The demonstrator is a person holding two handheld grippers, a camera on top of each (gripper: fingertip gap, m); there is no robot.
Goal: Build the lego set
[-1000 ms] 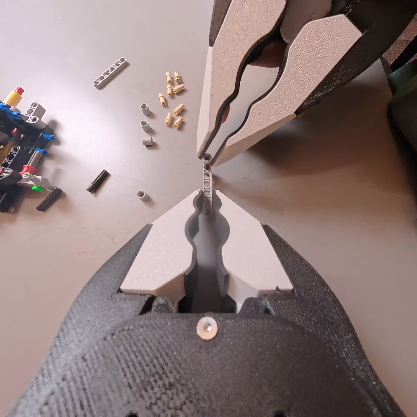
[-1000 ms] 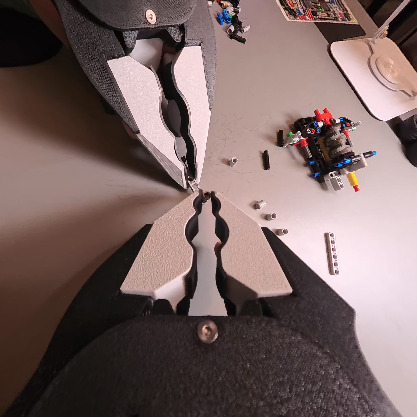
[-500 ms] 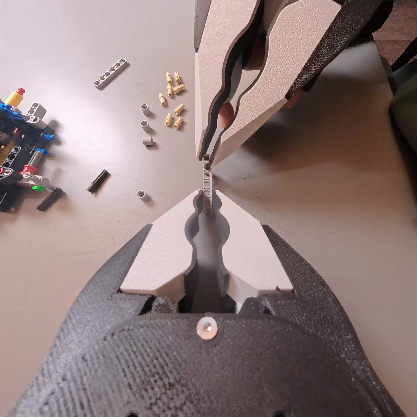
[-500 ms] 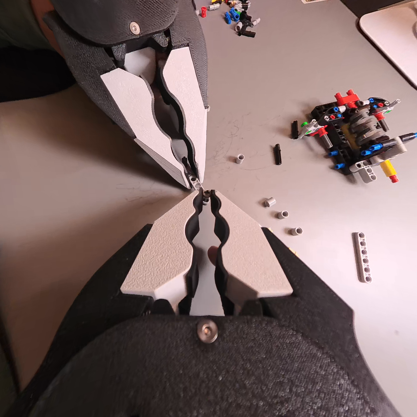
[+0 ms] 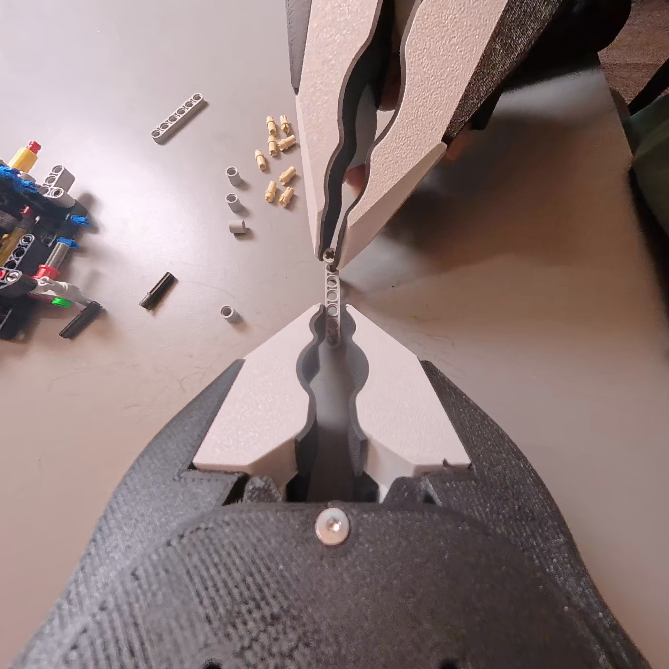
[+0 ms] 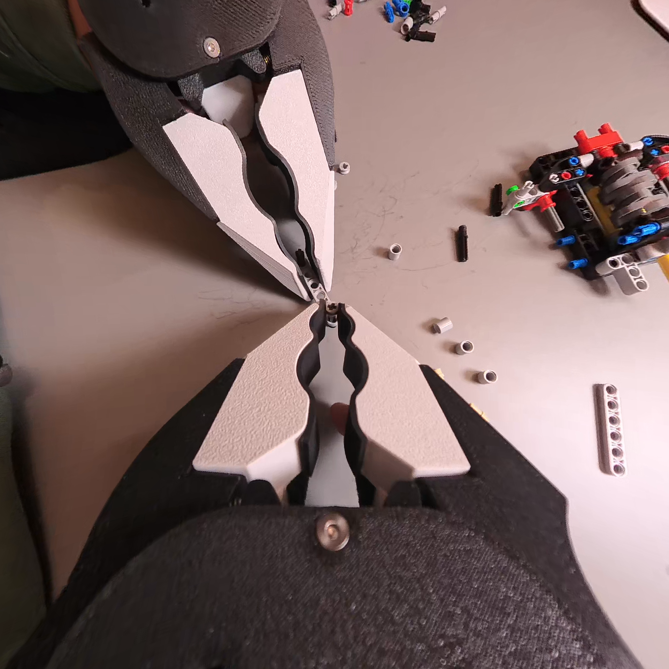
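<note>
Grippers meet tip to tip above the table. The left gripper has its jaws clamped on a thin grey holed beam, which sticks out forward. The right gripper pinches a small grey pin between closed jaws, its end touching the beam's far end. The partly built lego model sits well apart, with grey bushes and a second beam loose nearby.

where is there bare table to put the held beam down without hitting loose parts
Free: the table right of both grippers, and the patch near the left gripper, below the black pin. Crowded: around the tan pins, grey bushes and the chassis.
</note>
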